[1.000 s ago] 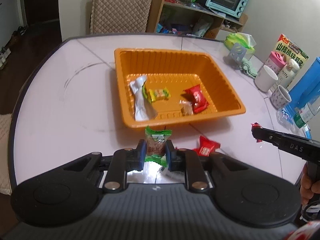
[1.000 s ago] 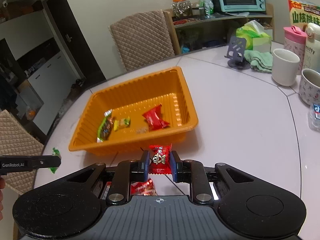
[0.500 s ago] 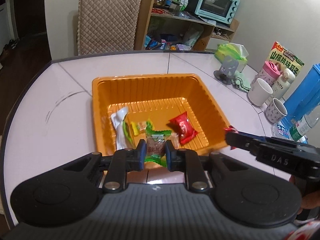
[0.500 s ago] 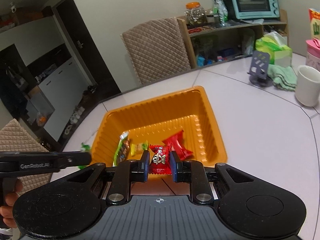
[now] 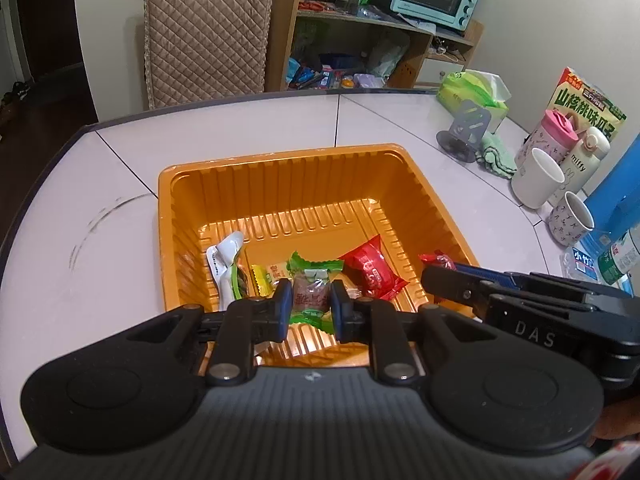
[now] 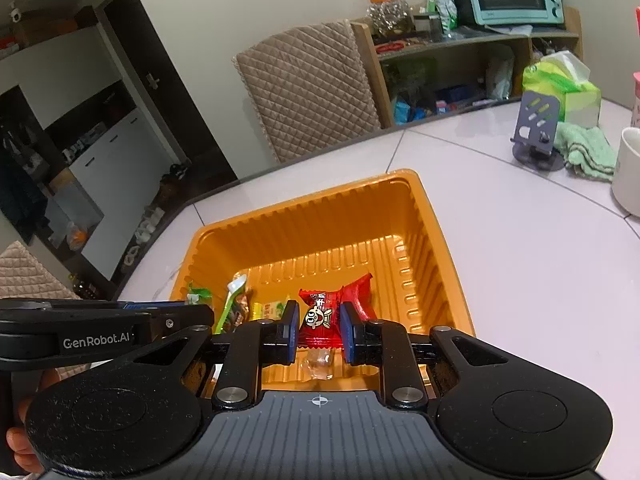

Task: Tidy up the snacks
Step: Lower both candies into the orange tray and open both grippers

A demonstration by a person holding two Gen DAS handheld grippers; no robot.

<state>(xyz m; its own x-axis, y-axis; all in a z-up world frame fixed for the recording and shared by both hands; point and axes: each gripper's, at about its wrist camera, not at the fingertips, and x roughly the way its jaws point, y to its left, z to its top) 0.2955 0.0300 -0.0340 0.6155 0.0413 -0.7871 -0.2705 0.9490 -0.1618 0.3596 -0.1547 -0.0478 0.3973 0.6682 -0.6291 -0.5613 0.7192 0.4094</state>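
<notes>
Held over the orange tray (image 5: 384, 168) beside several sweets already inside, not yet dropped: green-wrapped candy (image 5: 311, 294) clamped in left gripper (image 5: 310, 308), red-wrapped candy (image 6: 319, 318) clamped in right gripper (image 6: 319, 334), release judged next.

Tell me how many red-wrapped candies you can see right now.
2. One red candy is clamped in the right gripper above the orange tray; another red candy lies on the tray floor. More may be hidden behind the grippers.

tray (image 5: 168, 184) far half bare; wrapped snacks (image 5: 370, 268) crowd its near half
</notes>
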